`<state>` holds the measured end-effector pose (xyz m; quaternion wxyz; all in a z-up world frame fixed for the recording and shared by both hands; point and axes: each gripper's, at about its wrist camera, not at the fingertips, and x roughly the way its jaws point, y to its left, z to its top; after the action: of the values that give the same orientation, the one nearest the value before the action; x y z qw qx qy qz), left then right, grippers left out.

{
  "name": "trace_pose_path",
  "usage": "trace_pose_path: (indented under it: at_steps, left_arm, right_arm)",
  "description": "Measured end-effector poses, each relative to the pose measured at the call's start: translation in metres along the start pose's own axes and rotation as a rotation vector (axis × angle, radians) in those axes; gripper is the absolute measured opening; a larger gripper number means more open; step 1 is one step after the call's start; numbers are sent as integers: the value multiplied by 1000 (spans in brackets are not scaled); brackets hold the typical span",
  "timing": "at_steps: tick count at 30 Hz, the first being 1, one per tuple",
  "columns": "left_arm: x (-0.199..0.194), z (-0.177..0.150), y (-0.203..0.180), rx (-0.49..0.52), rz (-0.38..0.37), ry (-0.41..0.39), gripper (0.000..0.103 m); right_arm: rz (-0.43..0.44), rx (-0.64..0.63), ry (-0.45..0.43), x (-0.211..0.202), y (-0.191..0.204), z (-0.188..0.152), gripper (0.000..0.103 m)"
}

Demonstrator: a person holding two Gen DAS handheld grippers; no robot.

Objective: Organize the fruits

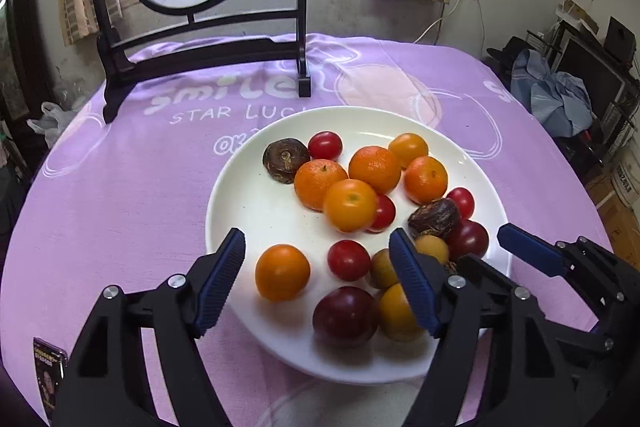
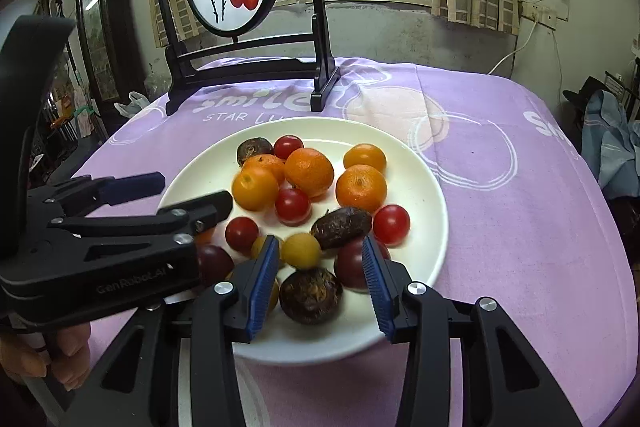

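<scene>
Taking the white plate as the landmark and reading from its left edge across: the left gripper hangs over the plate's near-left part with its jaws spread wide and nothing between them, an orange tomato lying loose in the gap. Past it, toward the plate's middle, mandarins, red cherry tomatoes and a dark plum lie mixed together, none sorted by kind. At the plate's near-right edge the right gripper is likewise agape and empty, straddling a dark brown water chestnut. All the fruit sits on the plate, so this fits either a pile waiting to be grouped or one just gathered. If a pick is meant, I judge that each gripper would need to drop lower and close gently, since these round fruits roll easily.
</scene>
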<state>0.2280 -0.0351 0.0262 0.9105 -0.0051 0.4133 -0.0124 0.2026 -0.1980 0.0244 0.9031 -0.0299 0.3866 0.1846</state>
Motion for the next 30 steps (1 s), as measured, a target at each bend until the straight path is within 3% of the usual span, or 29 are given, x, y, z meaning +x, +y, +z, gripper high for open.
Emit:
trace_pose_path:
  at_steps: [8,12,23,30]
  left_arm:
    - [-27,-30,3,-24,-33,0,86]
    - [-39,-52,3,-12,-24,-5,89]
    - [-57,-107,13,-20,-3,42,94]
    - [-61,-125,21,-29,1,51,95]
  right_arm:
    - [-3,37,26,-26,-9,-33,59]
    - [-28,28,35,-35,-4,-56,60]
    - [-125,58,12,-51,-10,-88,93]
    - [-124,64,32,-51,-13,-96,96]
